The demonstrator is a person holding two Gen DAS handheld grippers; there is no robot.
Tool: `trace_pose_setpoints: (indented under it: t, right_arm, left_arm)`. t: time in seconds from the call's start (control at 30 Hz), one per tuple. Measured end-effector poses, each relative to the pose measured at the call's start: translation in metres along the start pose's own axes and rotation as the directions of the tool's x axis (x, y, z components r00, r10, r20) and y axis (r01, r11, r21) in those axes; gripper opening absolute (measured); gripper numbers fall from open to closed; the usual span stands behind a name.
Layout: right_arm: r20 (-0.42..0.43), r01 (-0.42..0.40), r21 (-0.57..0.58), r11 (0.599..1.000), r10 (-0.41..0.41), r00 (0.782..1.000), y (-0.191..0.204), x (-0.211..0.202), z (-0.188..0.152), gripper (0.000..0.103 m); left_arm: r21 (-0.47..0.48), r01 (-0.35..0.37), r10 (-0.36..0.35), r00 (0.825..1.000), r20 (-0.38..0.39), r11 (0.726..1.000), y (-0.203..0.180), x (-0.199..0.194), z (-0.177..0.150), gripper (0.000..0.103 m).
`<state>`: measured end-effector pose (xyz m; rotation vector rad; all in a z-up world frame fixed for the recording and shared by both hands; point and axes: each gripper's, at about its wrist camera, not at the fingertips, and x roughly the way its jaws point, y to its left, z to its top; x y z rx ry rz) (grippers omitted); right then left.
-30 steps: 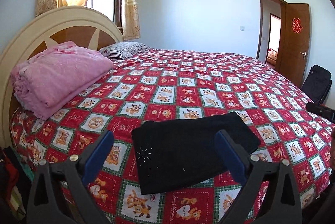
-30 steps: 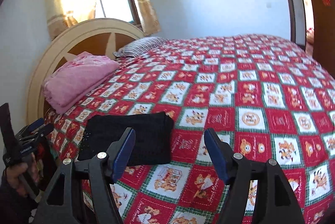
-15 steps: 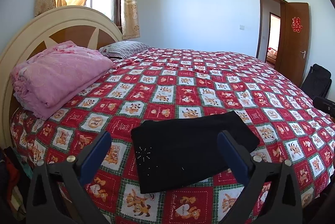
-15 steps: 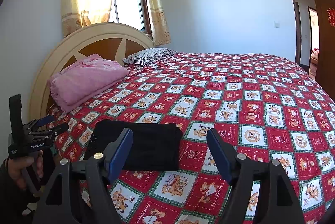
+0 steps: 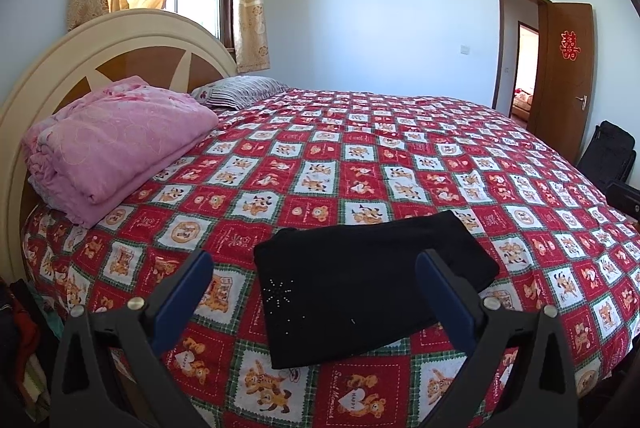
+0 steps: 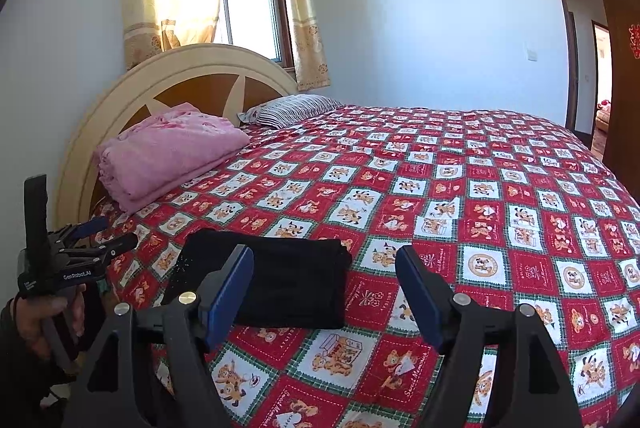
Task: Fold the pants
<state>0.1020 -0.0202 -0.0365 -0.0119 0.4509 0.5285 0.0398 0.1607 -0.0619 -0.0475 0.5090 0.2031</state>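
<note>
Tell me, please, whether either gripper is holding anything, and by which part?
Nothing is held: the left gripper and right gripper are open, off the folded black pants.

The bed is big and has a red quilt with little bear pictures in squares. A round cream and brown headboard stands at its far left end. Black folded pants lie flat on the quilt, between the two fingers of the left hand-held gripper and just past them. A folded pink blanket lies far ahead and to the left of that hand-held gripper, by the headboard. A striped pillow lies beyond the blanket, touching it.
</note>
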Motion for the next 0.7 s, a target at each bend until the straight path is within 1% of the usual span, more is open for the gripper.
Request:
trace_pose_setpoints:
  t: [0.1,0.3,0.53,0.7]
  right_arm:
    - [0.000,0.002,-0.007,1.000,-0.002,1.000,0.0007,0.0000,-0.0001,0.075]
    - [-0.006,0.007,-0.011,1.000,-0.007,1.000,0.0005,0.0030,-0.0013,0.075]
    - [-0.016,0.010,-0.016,1.000,-0.010,1.000,0.0006,0.0068,-0.0036,0.075]
    - [-0.019,0.010,-0.014,1.000,-0.010,1.000,0.0002,0.0086,-0.0053,0.075]
  left_arm:
    - [0.003,0.004,-0.004,1.000,0.009,1.000,0.0004,-0.0028,0.0004,0.103]
    - [0.023,-0.027,0.026,0.999,0.041,0.999,-0.0038,-0.0061,0.0028,0.103]
    - [0.029,-0.049,0.048,0.999,0.019,0.998,-0.0026,0.0005,-0.0004,0.103]
    - [0.028,-0.034,0.034,0.999,0.012,0.999,-0.0008,0.0035,-0.0027,0.103]
